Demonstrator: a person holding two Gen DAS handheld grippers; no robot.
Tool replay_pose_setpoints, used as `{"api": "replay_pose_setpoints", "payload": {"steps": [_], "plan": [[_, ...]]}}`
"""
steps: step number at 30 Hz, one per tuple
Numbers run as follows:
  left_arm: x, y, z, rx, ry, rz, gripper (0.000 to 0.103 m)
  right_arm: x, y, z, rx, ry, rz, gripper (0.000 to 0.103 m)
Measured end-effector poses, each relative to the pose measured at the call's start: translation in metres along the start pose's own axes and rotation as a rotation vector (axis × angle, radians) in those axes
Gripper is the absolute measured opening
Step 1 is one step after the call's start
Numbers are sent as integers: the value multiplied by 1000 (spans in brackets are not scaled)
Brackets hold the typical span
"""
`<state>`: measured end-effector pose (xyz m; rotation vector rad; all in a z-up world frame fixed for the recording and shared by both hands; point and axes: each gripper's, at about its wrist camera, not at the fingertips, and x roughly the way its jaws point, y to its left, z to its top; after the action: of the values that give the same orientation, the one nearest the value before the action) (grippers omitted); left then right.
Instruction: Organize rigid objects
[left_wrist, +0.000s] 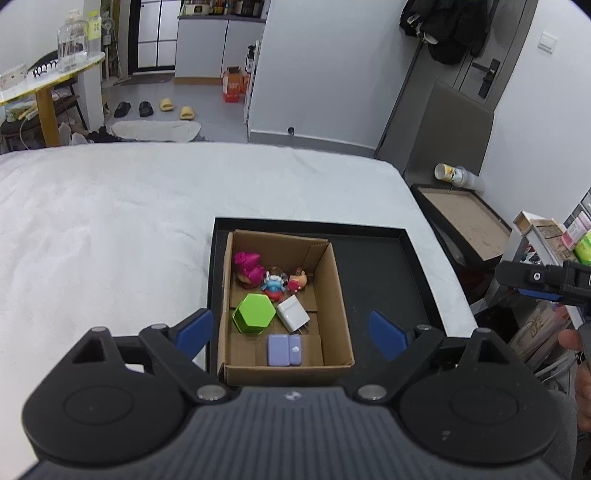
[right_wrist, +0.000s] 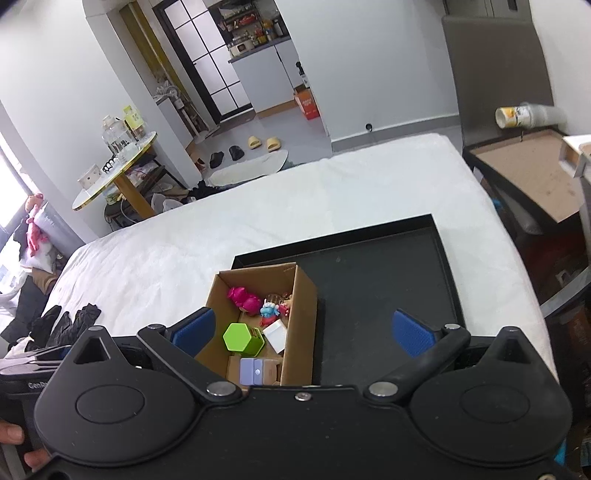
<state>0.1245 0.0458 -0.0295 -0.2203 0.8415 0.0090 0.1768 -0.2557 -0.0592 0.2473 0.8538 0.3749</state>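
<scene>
A cardboard box (left_wrist: 336, 288) stands in the left part of a black tray (left_wrist: 388, 280) on a white bed. Inside lie a green hexagonal tin (left_wrist: 255, 314), a white charger (left_wrist: 292, 314), a purple case (left_wrist: 284, 350), a pink toy (left_wrist: 246, 268), a blue figure (left_wrist: 272, 285) and a brown figure (left_wrist: 298, 280). My left gripper (left_wrist: 291, 334) is open and empty above the box's near end. My right gripper (right_wrist: 303, 332) is open and empty above the box (right_wrist: 299, 325) and tray (right_wrist: 380, 295). The tin (right_wrist: 242, 338), charger (right_wrist: 276, 334) and case (right_wrist: 251, 371) show there too.
The white bed (left_wrist: 129, 229) spreads to the left and behind the tray. A dark side table (left_wrist: 465, 221) with a tipped cup stack (left_wrist: 456, 173) stands to the right. Black clothes (right_wrist: 70, 321) lie on the bed's left. The right gripper's body (left_wrist: 546, 282) shows at the right.
</scene>
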Motion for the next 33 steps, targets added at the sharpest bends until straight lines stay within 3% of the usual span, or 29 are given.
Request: {"api": "replay_pose_setpoints", "payload": {"steps": [13, 24, 33], "plan": [[-57, 2, -2, 2, -107, 5, 102, -45, 5, -8, -6, -75, -39, 103], [-97, -4, -17, 3, -175, -17, 103, -80, 17, -23, -73, -132, -75, 103], [-126, -12, -34, 28, -197, 20, 103, -101, 20, -35, -94, -129, -69, 103]]}}
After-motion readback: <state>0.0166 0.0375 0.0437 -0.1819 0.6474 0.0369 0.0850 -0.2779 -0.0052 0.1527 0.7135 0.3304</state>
